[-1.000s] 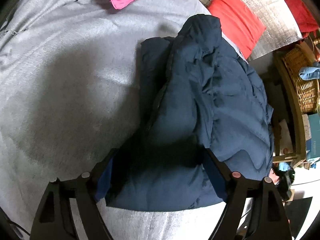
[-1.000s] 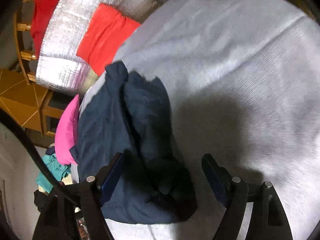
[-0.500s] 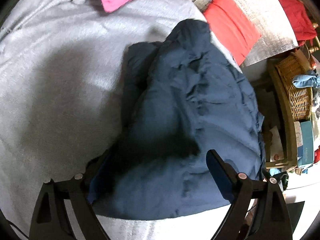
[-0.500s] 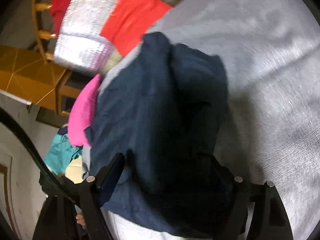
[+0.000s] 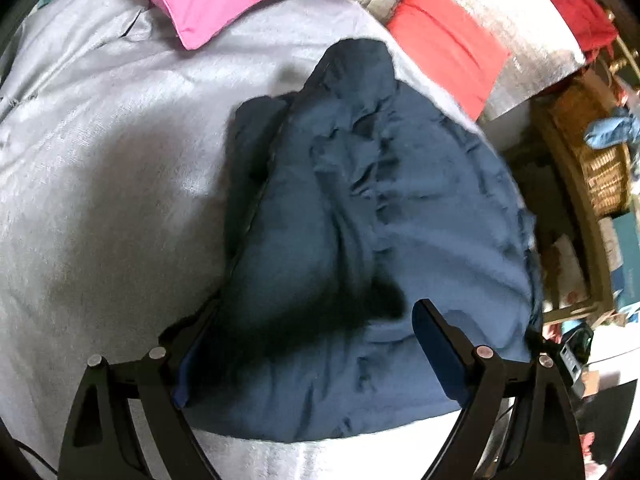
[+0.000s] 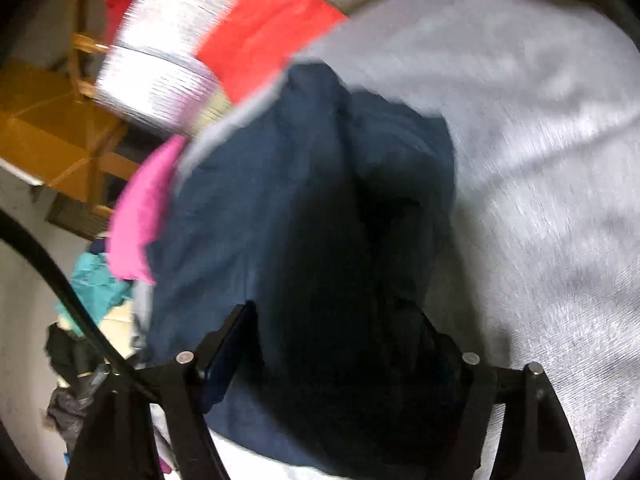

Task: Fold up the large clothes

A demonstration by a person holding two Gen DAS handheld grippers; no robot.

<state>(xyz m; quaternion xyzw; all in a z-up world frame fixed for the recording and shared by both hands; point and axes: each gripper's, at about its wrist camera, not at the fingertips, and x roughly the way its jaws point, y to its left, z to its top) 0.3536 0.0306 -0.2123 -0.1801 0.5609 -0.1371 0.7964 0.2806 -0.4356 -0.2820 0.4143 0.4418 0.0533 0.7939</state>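
Left wrist view: moderate indoor light, fairly sharp at centre. Soft broad shadow on the grey bedspread [image 5: 100, 184] from 8 to 10 o'clock. Dense black shadow on the navy quilted jacket [image 5: 392, 208] just ahead of the left gripper [image 5: 312, 344]. Mild smear toward 3 o'clock on the wicker basket [image 5: 600, 172]. Fisheye bending is strong at the rim; black vignette in all corners.

Right wrist view: heavy motion blur throughout, streaking the bedspread [image 6: 540, 160] at 2 to 4 o'clock. The silver-striped cushion [image 6: 160, 68] at 10 o'clock is bright, near blown out. The jacket [image 6: 248, 216] goes nearly black between the fingers of the right gripper [image 6: 340, 344]; detail is lost there.
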